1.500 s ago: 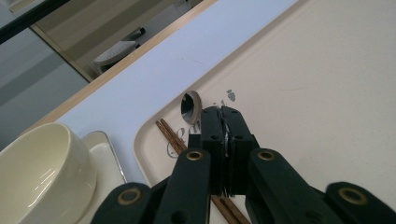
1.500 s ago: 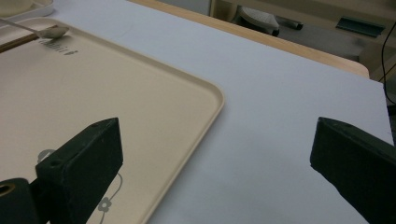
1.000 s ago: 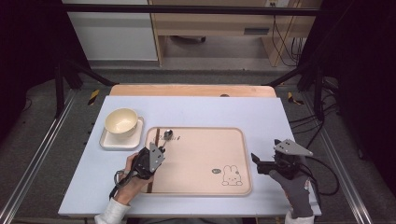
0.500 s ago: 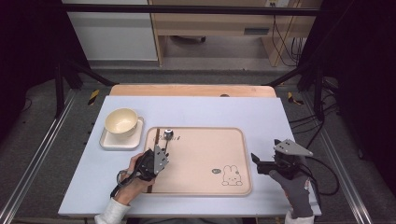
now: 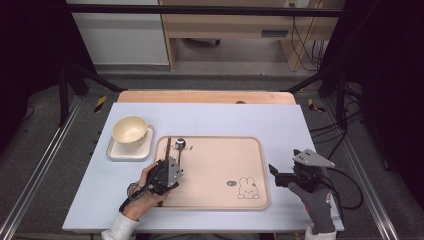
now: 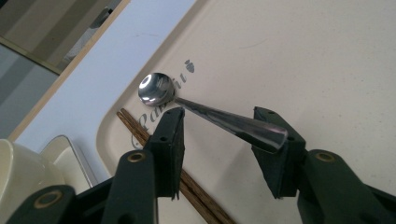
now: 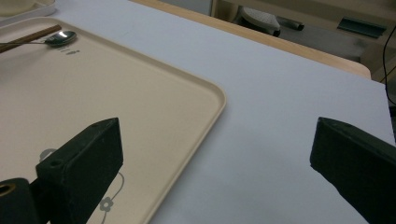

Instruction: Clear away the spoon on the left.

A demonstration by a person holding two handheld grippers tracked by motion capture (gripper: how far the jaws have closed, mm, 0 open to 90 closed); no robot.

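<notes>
Metal spoon (image 6: 205,114) lying on the beige tray (image 5: 225,165), near the tray's left edge, bowl end toward the far rim and handle running back toward the person. In the left gripper view, handle end sitting between the two black jaws, against or just at the right jaw, clear of the left one. Left gripper (image 6: 219,140) partly spread, jaws having just been opening, spoon between them but not clamped. Dark wooden chopsticks (image 6: 187,184) just beside the spoon, parallel to the tray's left rim, passing under the left jaw. Printed lettering on the tray surface next to the spoon's bowl; rabbit drawing near the tray's front right corner. Left hand (image 5: 145,187) resting at the tray's front left corner in the high view.

Cream bowl (image 5: 129,131) on a small pale square plate (image 5: 116,152), left of the tray, apart from it, on the light blue worktop (image 5: 280,120).

Right gripper (image 7: 217,158) wide apart, nothing between the jaws, hovering over the tray's right rim and bare worktop; gloved right hand (image 5: 312,195) to the right of the tray, well apart from the spoon.
</notes>
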